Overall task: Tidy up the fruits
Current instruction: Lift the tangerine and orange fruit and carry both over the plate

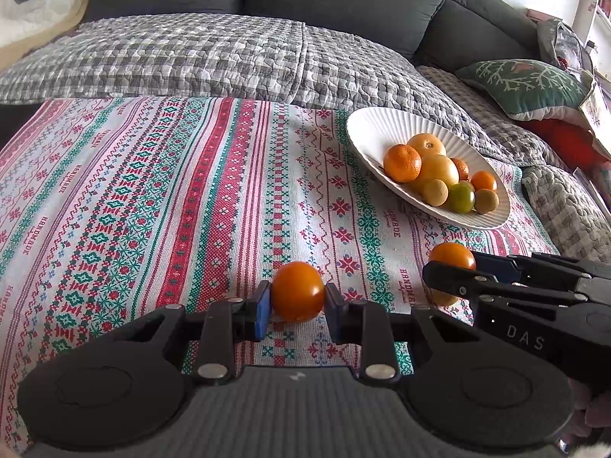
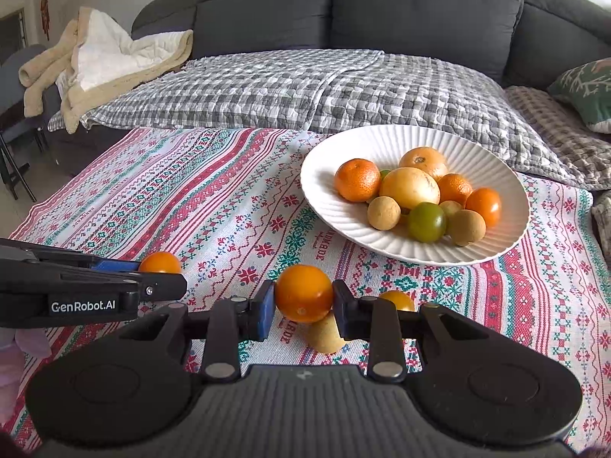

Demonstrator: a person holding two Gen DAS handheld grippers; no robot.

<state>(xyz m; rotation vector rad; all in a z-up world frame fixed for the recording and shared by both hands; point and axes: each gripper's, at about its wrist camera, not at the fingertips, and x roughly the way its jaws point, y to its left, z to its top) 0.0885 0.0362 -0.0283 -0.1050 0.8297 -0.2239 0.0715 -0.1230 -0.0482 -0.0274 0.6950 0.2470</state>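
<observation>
Through my left wrist camera, I am pinching an orange tomato (image 1: 298, 292) in my left gripper (image 1: 297, 305), both blue pads pressing on its sides. It is sitting low over the patterned tablecloth (image 1: 152, 198); whether it is touching the cloth I cannot tell. To the right, my right gripper (image 1: 450, 273) is reaching in from the edge, clamped on a second orange tomato (image 1: 452, 255), with a pale yellowish fruit (image 1: 445, 298) peeking out just beneath its black finger. Farther back on the right, the white ribbed plate (image 1: 366, 126) is holding the sorted fruit: a mandarin (image 1: 401, 163) at the left of the pile, two larger yellow-orange citrus behind it, a green tomato (image 1: 461, 197) at the front and two small tan round fruits beside it. A grey checked quilt (image 1: 191, 57) is covering the dark sofa behind, and a green cushion (image 1: 527, 84) is lying at the far right.

Through my right wrist camera, I am gripping the second orange tomato (image 2: 303, 293) between the pads of my right gripper (image 2: 303, 297), lifted clear of the tablecloth (image 2: 191, 198). Under it, a tan fruit (image 2: 326, 334) is lying on the cloth, and another small orange tomato (image 2: 397, 299) is showing behind my right finger. At the left, my left gripper (image 2: 160, 274) is coming in sideways, closed on its own tomato (image 2: 159, 262). The plate (image 2: 343, 149) is standing just beyond, piled with the mandarin (image 2: 357, 180), the green tomato (image 2: 425, 222) and the rest. A beige blanket (image 2: 95, 65) is draped over the sofa's left end.
</observation>
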